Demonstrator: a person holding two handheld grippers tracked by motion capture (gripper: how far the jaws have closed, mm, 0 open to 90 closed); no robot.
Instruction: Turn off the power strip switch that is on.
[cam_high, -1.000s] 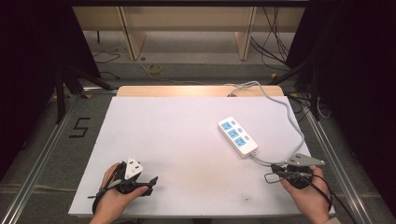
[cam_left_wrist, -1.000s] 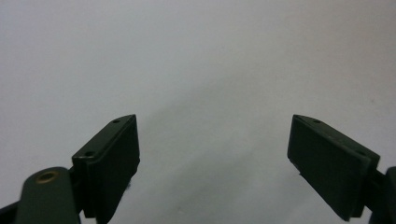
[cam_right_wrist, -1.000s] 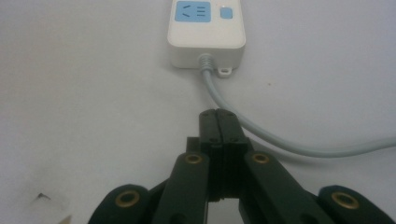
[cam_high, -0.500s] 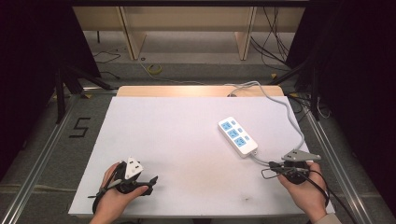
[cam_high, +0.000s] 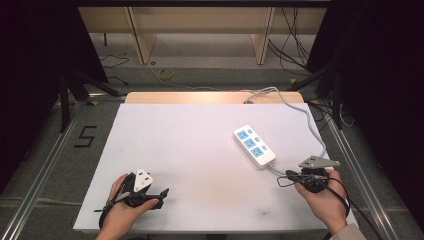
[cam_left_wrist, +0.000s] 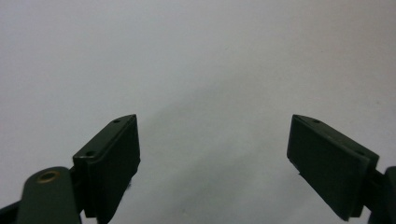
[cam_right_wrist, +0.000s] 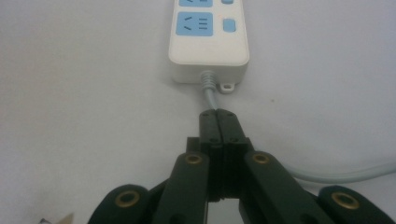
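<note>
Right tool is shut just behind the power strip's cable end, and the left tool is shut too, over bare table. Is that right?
Not quite. The left tool is open: the left gripper view shows its jaws standing wide apart over the bare white table. The rest holds: the right tool is shut, jaws pressed together, just behind the cable end of the power strip.

White table top (cam_high: 200, 150) — a matte sheet with a strip of bare wood (cam_high: 200, 97) along its far edge. Aluminium rails (cam_high: 42, 165) run down both sides. A black "5" (cam_high: 86, 136) is taped on the floor to the left. Beyond the table: wooden frame legs (cam_high: 141, 40), a yellow coil (cam_high: 166, 74), loose dark cables (cam_high: 290, 30) — all on grey floor.
</note>
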